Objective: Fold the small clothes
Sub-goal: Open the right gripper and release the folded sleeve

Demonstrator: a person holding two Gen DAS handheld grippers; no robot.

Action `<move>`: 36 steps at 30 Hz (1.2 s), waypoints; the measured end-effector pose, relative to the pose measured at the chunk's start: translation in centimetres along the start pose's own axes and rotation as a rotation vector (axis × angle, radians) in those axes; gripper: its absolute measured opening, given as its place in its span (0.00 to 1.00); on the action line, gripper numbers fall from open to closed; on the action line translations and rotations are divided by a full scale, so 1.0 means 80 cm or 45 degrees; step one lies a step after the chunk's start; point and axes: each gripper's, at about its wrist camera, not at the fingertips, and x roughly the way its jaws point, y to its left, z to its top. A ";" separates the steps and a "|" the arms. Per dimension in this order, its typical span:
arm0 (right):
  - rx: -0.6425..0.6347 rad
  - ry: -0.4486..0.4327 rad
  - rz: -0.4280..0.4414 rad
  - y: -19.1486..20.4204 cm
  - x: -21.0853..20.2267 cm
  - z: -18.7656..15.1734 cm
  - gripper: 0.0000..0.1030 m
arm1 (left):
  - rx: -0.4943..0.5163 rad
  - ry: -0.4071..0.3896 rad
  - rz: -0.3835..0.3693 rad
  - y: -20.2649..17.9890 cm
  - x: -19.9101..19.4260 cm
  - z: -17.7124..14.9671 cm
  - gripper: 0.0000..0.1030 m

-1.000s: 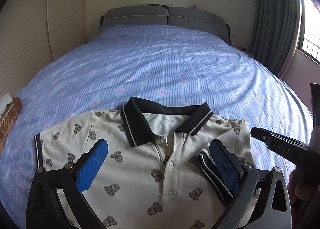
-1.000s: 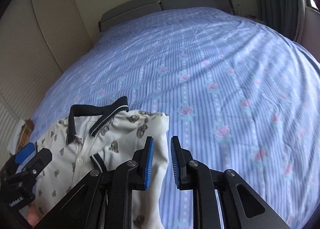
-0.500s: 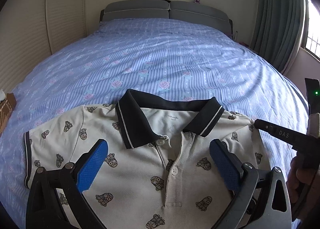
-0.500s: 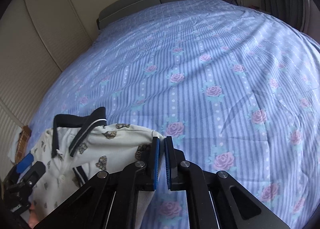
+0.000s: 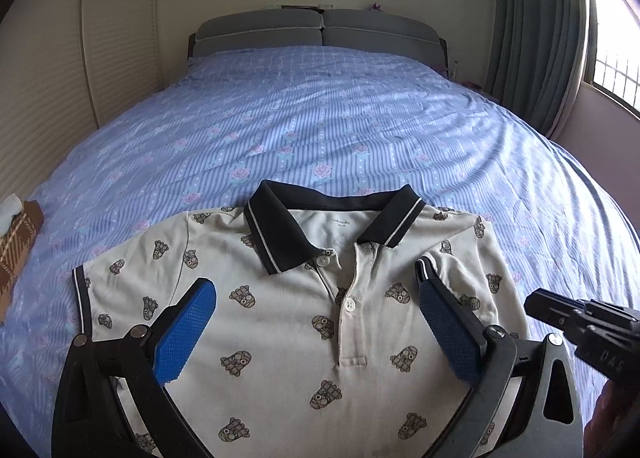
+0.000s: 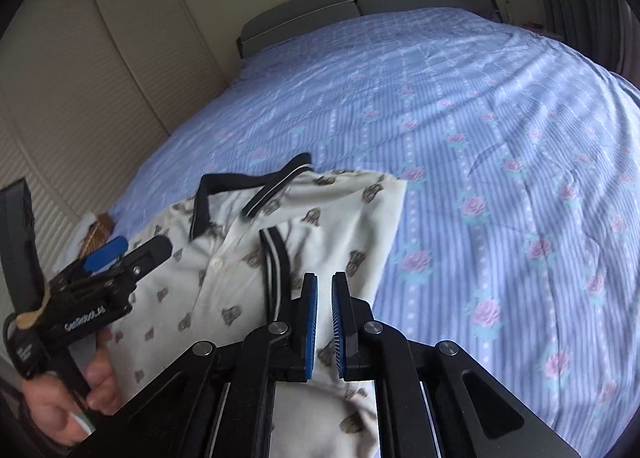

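A small cream polo shirt (image 5: 304, 322) with a dark collar and brown printed figures lies front up on the bed. Its right sleeve (image 6: 276, 258) is folded inward over the chest; the left sleeve (image 5: 120, 278) lies spread out. My left gripper (image 5: 316, 322) is wide open and empty, hovering above the shirt's chest. My right gripper (image 6: 324, 314) sits over the shirt's right side with its jaws a narrow gap apart and nothing between them. It also shows at the right edge of the left wrist view (image 5: 580, 322).
The shirt lies at the near edge of a big bed with a blue striped rose-print sheet (image 5: 340, 130). A brown plaid object (image 5: 16, 242) lies at the bed's left edge. A grey headboard (image 5: 320, 30) stands at the far end, curtains and a window to the right.
My right gripper carried the right sleeve inward over the chest, then opened slightly and let it go. The left gripper stayed open above the shirt.
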 end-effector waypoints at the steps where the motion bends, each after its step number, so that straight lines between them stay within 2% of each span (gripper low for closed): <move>1: -0.032 0.016 -0.032 0.007 0.003 -0.006 0.08 | 0.003 0.005 0.003 0.001 -0.002 -0.003 1.00; 4: -0.005 0.094 -0.078 0.003 0.022 -0.021 0.08 | 0.006 0.027 0.007 0.006 -0.006 -0.015 1.00; 7: 0.027 0.127 -0.166 -0.008 0.032 -0.035 0.08 | 0.005 0.046 0.020 0.015 -0.010 -0.028 1.00; 11: 0.029 0.068 -0.262 0.008 0.024 -0.039 0.08 | -0.027 0.072 0.030 0.036 -0.016 -0.045 1.00; 12: 0.010 0.034 -0.278 0.021 0.018 -0.038 0.09 | -0.042 0.082 0.033 0.045 -0.018 -0.050 1.00; 14: -0.044 -0.041 -0.301 0.053 0.004 -0.033 0.26 | -0.057 0.087 0.046 0.061 -0.023 -0.056 1.00; 15: -0.073 -0.077 -0.313 0.070 -0.001 -0.032 0.39 | -0.063 0.082 0.057 0.071 -0.027 -0.057 1.00; 18: -0.153 -0.140 -0.306 0.124 -0.005 -0.028 0.41 | -0.073 0.059 0.079 0.103 -0.038 -0.058 1.00; 22: -0.158 -0.171 -0.246 0.190 0.006 -0.024 0.41 | -0.089 -0.003 0.093 0.165 -0.052 -0.055 1.00; 25: -0.173 -0.178 -0.225 0.240 0.019 -0.027 0.41 | -0.124 -0.004 0.083 0.218 -0.050 -0.054 1.00; 26: -0.172 -0.178 -0.215 0.254 0.024 -0.030 0.41 | -0.154 -0.001 0.071 0.238 -0.047 -0.053 0.97; 29: -0.158 -0.161 -0.152 0.291 0.045 -0.032 0.41 | -0.238 -0.010 0.060 0.299 -0.035 -0.051 0.74; 31: -0.142 -0.150 -0.117 0.310 0.056 -0.036 0.41 | -0.258 -0.023 0.050 0.327 -0.025 -0.049 0.67; 33: -0.146 -0.144 -0.112 0.325 0.065 -0.039 0.41 | -0.288 -0.025 0.001 0.350 -0.013 -0.046 0.55; 36: -0.149 -0.135 -0.115 0.341 0.078 -0.043 0.41 | -0.326 -0.019 -0.087 0.370 0.004 -0.043 0.49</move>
